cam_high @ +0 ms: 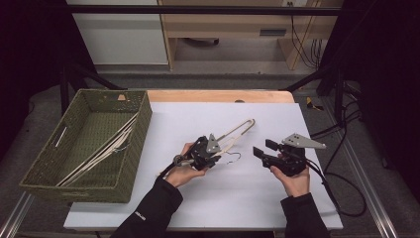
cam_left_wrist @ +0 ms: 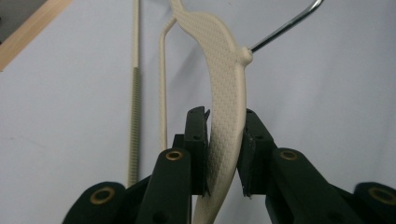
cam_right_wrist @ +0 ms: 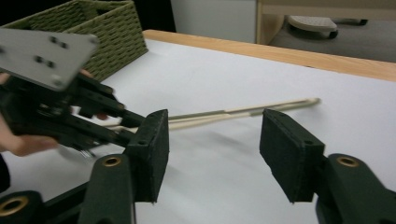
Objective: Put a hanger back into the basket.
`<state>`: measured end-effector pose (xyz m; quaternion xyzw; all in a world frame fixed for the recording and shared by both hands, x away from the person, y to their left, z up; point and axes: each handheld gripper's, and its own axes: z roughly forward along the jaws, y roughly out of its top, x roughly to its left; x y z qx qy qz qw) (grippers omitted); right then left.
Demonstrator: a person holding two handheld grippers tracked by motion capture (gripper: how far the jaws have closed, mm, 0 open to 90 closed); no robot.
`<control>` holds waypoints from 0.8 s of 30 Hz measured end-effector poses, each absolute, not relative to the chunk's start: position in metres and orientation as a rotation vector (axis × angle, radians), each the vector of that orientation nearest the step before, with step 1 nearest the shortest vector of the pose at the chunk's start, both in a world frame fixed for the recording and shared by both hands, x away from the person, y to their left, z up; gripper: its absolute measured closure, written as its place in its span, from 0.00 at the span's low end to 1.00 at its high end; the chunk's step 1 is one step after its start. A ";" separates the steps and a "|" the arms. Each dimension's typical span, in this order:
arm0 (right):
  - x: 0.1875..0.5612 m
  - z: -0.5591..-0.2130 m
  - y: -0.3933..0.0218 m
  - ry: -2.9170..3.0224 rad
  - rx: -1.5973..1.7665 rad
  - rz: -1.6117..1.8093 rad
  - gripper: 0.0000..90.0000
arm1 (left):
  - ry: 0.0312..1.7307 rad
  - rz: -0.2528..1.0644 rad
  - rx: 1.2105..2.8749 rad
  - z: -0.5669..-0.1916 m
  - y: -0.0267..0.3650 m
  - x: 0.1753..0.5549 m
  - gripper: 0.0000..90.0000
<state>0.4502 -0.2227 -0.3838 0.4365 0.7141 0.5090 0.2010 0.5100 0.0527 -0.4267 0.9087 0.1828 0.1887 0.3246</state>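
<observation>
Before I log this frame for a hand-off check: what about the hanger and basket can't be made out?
- Hanger: its hook tip is cut off by the left gripper view's top edge.
- Hangers in the basket: too small in the high view to count.
- Left gripper: blurred in the right gripper view.

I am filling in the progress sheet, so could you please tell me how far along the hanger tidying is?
Done: several hangers already lie in the woven basket. In hand: the left gripper is shut on a cream hanger, held over the white table; the right gripper is open with nothing between its fingers. Left: that hanger is not yet in the basket; I see no other loose on the table.
</observation>
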 end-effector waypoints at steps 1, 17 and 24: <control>0.451 -0.385 -0.225 1.994 1.221 1.437 0.40 | 0.486 0.502 2.379 -0.422 0.057 0.510 0.85; 0.450 -0.393 -0.238 1.938 1.241 1.451 0.24 | 0.677 0.580 2.262 -0.394 0.099 0.514 0.95; 0.449 -0.393 -0.239 1.944 1.229 1.454 0.20 | 0.732 0.573 2.202 -0.387 0.119 0.510 0.95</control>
